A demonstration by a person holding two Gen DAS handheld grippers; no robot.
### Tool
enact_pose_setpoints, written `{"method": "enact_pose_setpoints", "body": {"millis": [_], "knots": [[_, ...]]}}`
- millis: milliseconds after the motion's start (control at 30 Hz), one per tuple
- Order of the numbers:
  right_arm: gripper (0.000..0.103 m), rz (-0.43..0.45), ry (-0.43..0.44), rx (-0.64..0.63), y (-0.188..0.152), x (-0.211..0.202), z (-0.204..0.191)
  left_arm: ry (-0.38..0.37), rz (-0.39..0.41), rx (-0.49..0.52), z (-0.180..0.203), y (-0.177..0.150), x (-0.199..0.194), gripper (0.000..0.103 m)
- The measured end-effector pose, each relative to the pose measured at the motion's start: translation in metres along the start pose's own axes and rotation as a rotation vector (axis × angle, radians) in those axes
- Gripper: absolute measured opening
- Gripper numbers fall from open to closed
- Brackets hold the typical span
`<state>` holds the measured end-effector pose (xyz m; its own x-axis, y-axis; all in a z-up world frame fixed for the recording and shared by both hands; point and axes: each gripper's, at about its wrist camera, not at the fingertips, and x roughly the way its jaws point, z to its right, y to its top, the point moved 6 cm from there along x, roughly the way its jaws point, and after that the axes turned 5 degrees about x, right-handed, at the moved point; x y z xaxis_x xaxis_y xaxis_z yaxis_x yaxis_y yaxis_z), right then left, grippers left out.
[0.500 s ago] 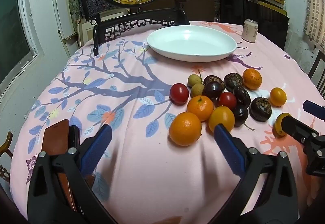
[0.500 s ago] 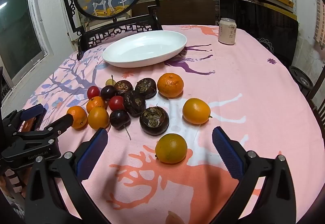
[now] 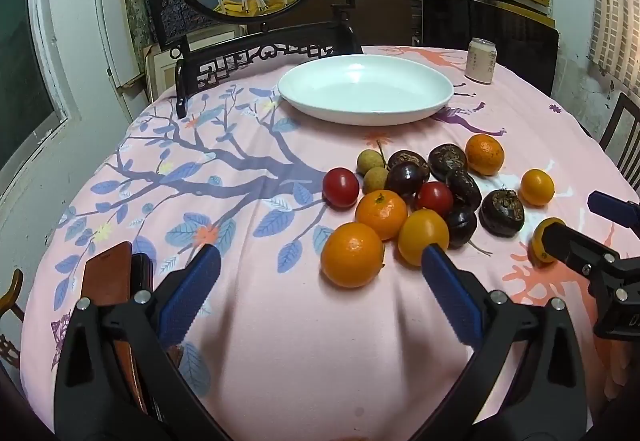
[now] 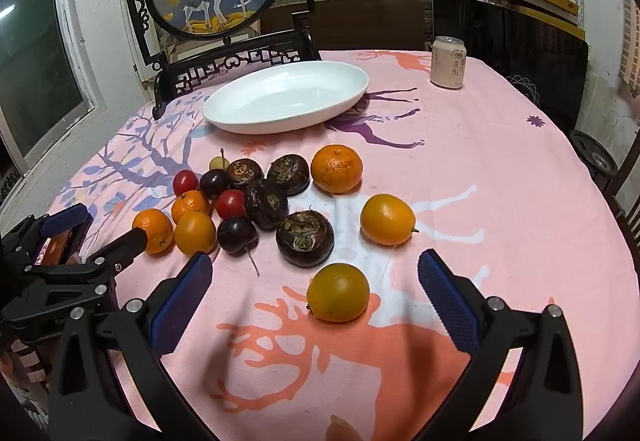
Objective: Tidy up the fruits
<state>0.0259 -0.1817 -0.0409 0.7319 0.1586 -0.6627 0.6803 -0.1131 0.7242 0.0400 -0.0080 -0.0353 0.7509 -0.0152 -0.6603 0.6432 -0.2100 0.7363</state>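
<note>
Two hand-held grippers hover low over a pink tablecloth point(image 4: 500, 169), both spread wide and holding nothing. The right gripper point(image 4: 314, 291) frames a lone orange-yellow citrus fruit point(image 4: 338, 292) at lower centre. The left gripper point(image 3: 320, 277) faces a mandarin point(image 3: 351, 255) at the near edge of the fruit cluster. The white oval dish point(image 4: 286, 97), upper centre, is empty. Sorting seems barely begun; next, close on a fruit and carry it to the dish.

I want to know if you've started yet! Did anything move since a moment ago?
Hardly anything. The left gripper shifted a tiny bit to the right, so the fruits slide slightly left in its view. Nothing was grabbed or let go. The right gripper stayed put, both are open, every fruit lies where it was, and the white plate has no fruit on it.
</note>
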Motion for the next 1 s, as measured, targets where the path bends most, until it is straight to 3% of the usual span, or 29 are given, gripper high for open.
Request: {"method": "enact_pose_setpoints", "body": {"millis": [1000], "knots": [[0.102,0.004,0.009,0.004,0.0002,-0.0008,-0.0001,-0.015,-0.008,0.021,0.0026,-0.0028,0.0028,0.101]]}}
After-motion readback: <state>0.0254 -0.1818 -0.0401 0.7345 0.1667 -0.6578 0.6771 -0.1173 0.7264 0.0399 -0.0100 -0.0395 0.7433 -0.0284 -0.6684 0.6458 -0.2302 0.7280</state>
